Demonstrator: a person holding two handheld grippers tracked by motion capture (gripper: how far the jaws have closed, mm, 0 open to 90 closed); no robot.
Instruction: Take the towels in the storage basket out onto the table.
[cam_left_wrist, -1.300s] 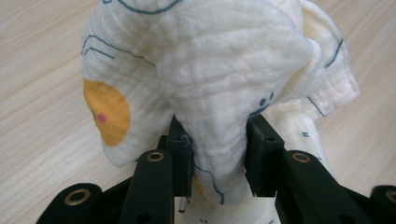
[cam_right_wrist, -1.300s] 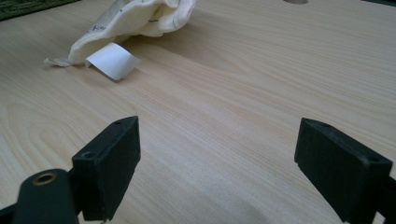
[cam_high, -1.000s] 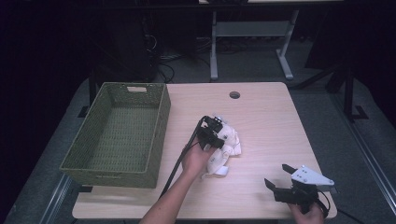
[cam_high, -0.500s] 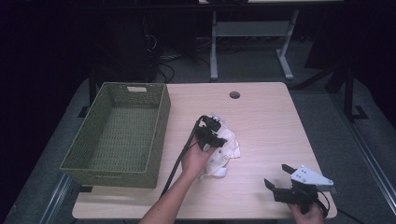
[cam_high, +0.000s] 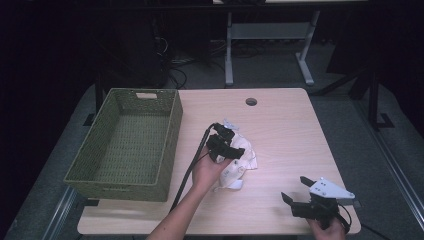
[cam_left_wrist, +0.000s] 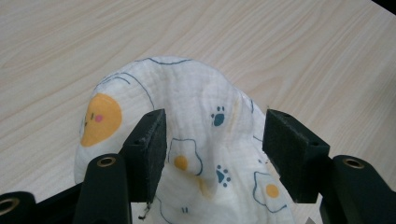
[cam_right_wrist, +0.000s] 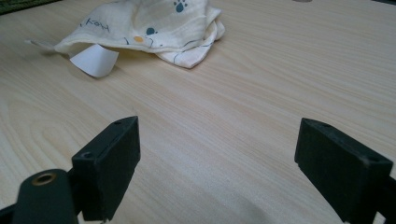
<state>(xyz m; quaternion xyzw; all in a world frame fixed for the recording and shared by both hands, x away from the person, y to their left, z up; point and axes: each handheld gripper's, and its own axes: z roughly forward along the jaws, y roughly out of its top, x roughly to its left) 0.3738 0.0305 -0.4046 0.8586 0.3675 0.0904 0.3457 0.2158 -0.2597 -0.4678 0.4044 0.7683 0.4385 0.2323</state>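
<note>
Cloth (cam_high: 239, 165) with a white ground and a print of fried eggs and blue paw marks is seen crumpled near the middle of the light wooden table (cam_high: 285, 125), a little toward the person's side and well apart from the table edges. The left gripper (cam_high: 227, 147) is held directly over this cloth by the person's left hand (cam_high: 207, 171), whose forearm comes in from the bottom of the high view. In the left gripper view the two black jaws are seen apart, and a raised fold of the cloth (cam_left_wrist: 205, 126) stands between them; the left jaw pad is touching or nearly touching the fabric, while a small gap is seen at the right jaw pad, so the cloth is not yet clamped. A green woven basket (cam_high: 170, 130) is placed on the left part of the table, just beside the left arm, and the cloth is lying outside of it. The right gripper (cam_high: 295, 197) is held low at the near right corner of the table, well apart from the cloth, with a grey plate on its top. In the right gripper view its jaws are spread wide above bare wood, nothing is between them, and the cloth (cam_right_wrist: 154, 28) is seen farther ahead with a small white label (cam_right_wrist: 95, 60) lying at its edge.
</note>
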